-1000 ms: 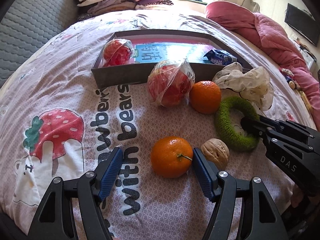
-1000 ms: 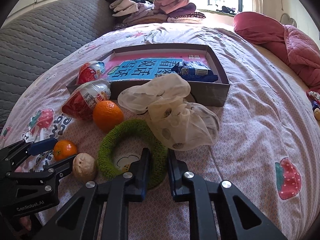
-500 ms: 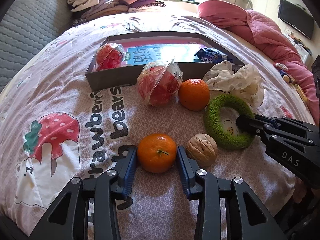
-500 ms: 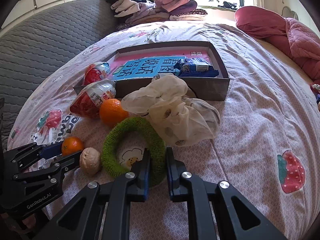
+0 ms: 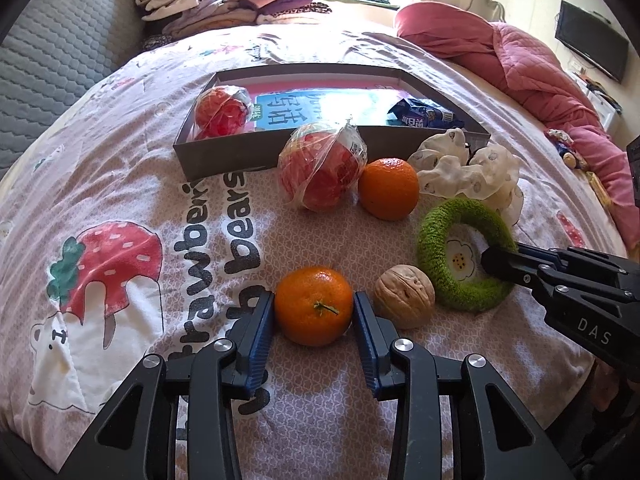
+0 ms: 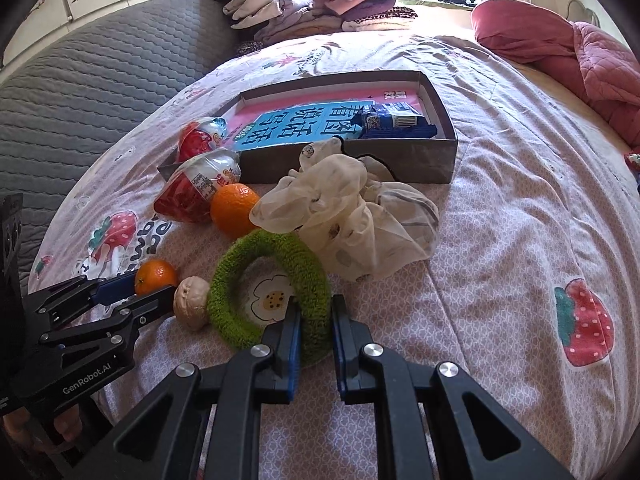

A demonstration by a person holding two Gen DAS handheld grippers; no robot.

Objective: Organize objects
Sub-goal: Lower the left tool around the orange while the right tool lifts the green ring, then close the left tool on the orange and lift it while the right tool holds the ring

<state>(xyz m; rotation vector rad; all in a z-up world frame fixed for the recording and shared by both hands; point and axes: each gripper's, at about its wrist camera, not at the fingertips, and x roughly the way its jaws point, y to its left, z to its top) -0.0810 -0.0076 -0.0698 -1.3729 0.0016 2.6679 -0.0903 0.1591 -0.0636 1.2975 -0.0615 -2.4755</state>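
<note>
My left gripper (image 5: 313,307) is shut on a small orange (image 5: 313,306) that rests on the bedsheet; it also shows in the right wrist view (image 6: 155,277). My right gripper (image 6: 313,320) is shut on the near rim of a green fuzzy ring (image 6: 268,286), which lies flat; the ring also shows in the left wrist view (image 5: 464,256). A walnut (image 5: 404,295) lies between orange and ring. A grey shallow box (image 5: 224,158) stands farther back, holding a blue book (image 5: 316,110), a wrapped red toy egg (image 5: 220,110) and a blue snack packet (image 5: 424,114).
A second wrapped red egg (image 5: 320,168), a larger orange (image 5: 388,188) and a cream scrunchie (image 5: 468,170) lie just before the box. Folded clothes (image 6: 304,4) are piled at the far end. A pink quilt (image 5: 520,60) lies at the right.
My left gripper has closed from wide open onto the small orange. My right gripper stays shut on the green ring.
</note>
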